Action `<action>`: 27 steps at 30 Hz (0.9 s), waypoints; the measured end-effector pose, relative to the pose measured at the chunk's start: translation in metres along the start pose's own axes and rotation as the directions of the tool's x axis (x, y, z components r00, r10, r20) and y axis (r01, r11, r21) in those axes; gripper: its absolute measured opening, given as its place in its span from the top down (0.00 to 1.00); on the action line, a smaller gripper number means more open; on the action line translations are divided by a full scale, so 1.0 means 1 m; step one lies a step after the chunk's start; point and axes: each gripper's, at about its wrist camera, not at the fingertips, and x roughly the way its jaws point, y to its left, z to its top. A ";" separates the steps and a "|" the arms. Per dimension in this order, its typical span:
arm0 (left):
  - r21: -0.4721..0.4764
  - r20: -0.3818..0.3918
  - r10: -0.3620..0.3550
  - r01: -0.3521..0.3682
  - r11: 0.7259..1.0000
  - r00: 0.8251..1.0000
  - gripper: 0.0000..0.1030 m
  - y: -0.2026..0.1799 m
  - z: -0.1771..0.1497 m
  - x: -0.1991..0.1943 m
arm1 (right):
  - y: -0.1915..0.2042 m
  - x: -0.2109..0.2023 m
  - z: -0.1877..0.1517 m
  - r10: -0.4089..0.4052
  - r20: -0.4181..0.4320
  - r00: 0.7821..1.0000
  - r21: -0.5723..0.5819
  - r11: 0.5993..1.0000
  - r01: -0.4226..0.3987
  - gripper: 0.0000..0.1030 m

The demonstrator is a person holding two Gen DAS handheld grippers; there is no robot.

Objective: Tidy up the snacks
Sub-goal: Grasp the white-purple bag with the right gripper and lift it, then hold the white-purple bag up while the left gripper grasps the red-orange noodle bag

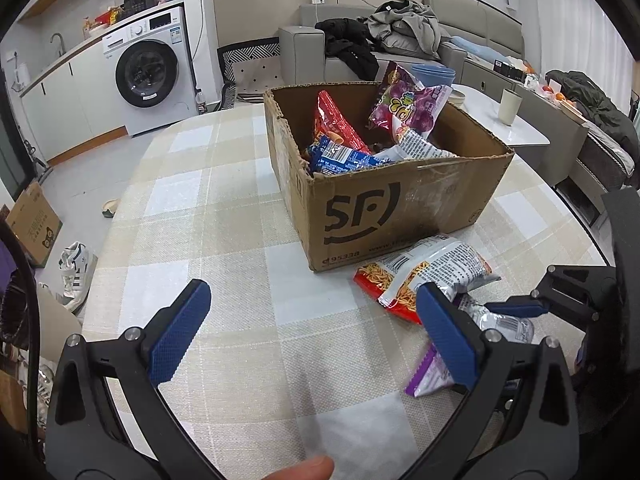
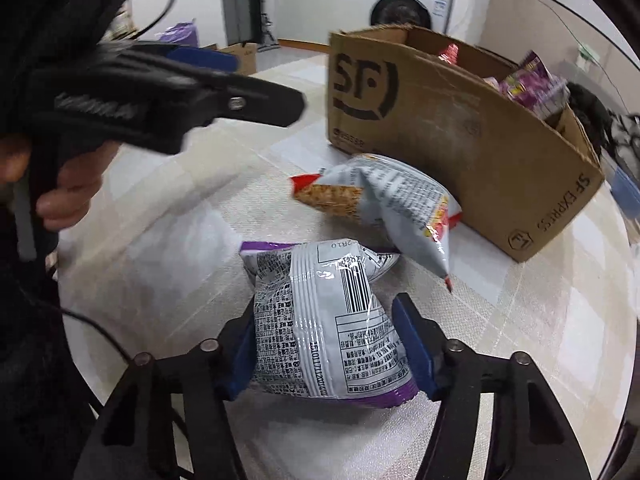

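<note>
Nearest in the right wrist view, the right claw [image 2: 324, 344] has its blue pads [image 2: 412, 344] pressed on either side of a silver snack bag with a purple edge [image 2: 320, 320], which lies on the table [image 2: 160, 272] with its barcode up. The left claw [image 1: 308, 328] hangs wide open over the checked cloth, nothing between its pads. Just beyond the gripped bag lies a second packet, silver and red [image 1: 420, 276], close against the near wall of the cardboard box [image 1: 400, 208]. Inside the box, red, blue and purple snack packets [image 1: 360, 136] stand piled. Farther off are a washing machine [image 1: 148, 68] on the left and a sofa [image 1: 400, 36] with heaped clothes.
</note>
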 end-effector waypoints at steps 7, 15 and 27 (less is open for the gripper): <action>-0.006 0.006 0.001 -0.001 1.000 1.000 0.01 0.003 0.001 -0.002 | 0.003 -0.026 0.000 0.031 0.080 0.996 -0.070 0.997 -0.025 0.49; -0.009 0.006 -0.007 0.007 1.000 1.000 0.01 0.005 0.001 -0.003 | -0.020 -0.073 -0.002 -0.002 0.203 0.979 -0.018 1.000 0.006 0.49; 0.011 -0.029 -0.042 0.043 0.999 0.999 0.01 -0.008 -0.003 0.013 | -0.070 -0.114 0.003 -0.085 0.408 0.909 0.226 0.974 -0.010 0.49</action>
